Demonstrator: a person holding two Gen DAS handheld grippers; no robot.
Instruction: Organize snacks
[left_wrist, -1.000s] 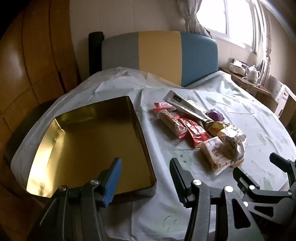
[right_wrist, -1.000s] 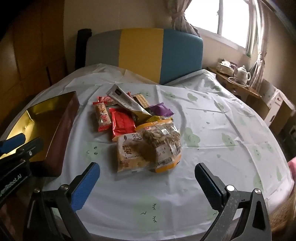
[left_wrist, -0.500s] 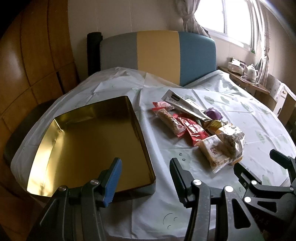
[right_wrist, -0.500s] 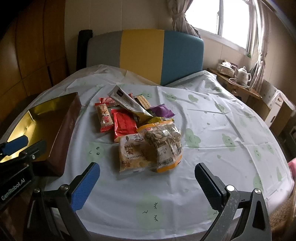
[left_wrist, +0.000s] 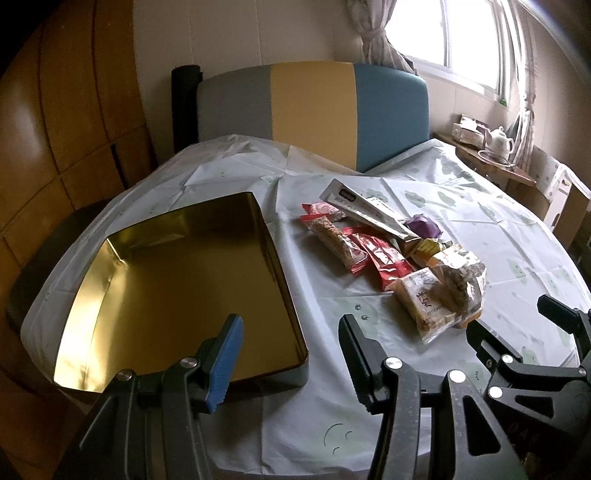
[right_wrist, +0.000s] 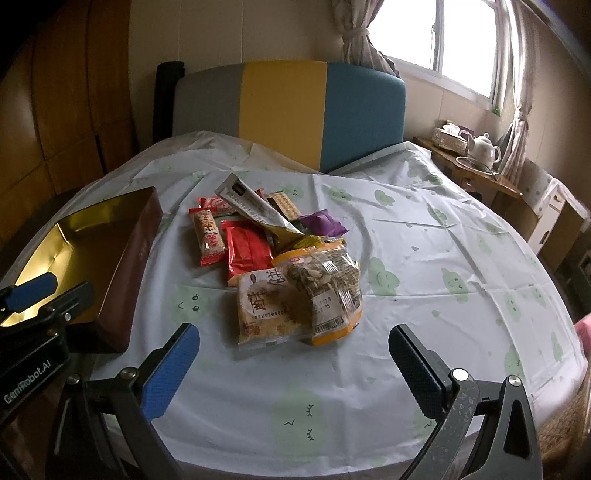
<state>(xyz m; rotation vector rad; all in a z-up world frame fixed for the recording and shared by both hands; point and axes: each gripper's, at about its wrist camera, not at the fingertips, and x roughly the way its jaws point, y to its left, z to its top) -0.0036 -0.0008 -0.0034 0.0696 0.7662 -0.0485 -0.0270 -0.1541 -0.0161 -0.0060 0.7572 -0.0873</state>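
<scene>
A pile of snack packets (right_wrist: 280, 258) lies in the middle of the round table: a clear bag of seeds (right_wrist: 325, 280), a beige cracker packet (right_wrist: 266, 310), red bars (right_wrist: 245, 247), a silver pouch (right_wrist: 255, 206) and a purple packet (right_wrist: 323, 223). An empty gold-lined tin box (left_wrist: 177, 291) sits at the left. My left gripper (left_wrist: 291, 343) hovers open over the tin's near right corner, nothing between its fingers. My right gripper (right_wrist: 295, 354) is open just short of the pile, holding nothing. In the left wrist view the pile (left_wrist: 388, 251) lies to the right, with the right gripper (left_wrist: 517, 328) at the lower right.
A pale tablecloth (right_wrist: 424, 258) with green cloud prints covers the table. A grey, yellow and blue chair back (right_wrist: 288, 110) stands behind it. A side shelf with a white teapot (right_wrist: 484, 147) is at the far right under the window. Wooden panelling (left_wrist: 74, 110) lines the left.
The view has shifted only slightly; both grippers hold about the same place and the same opening. Snacks and tin have not moved.
</scene>
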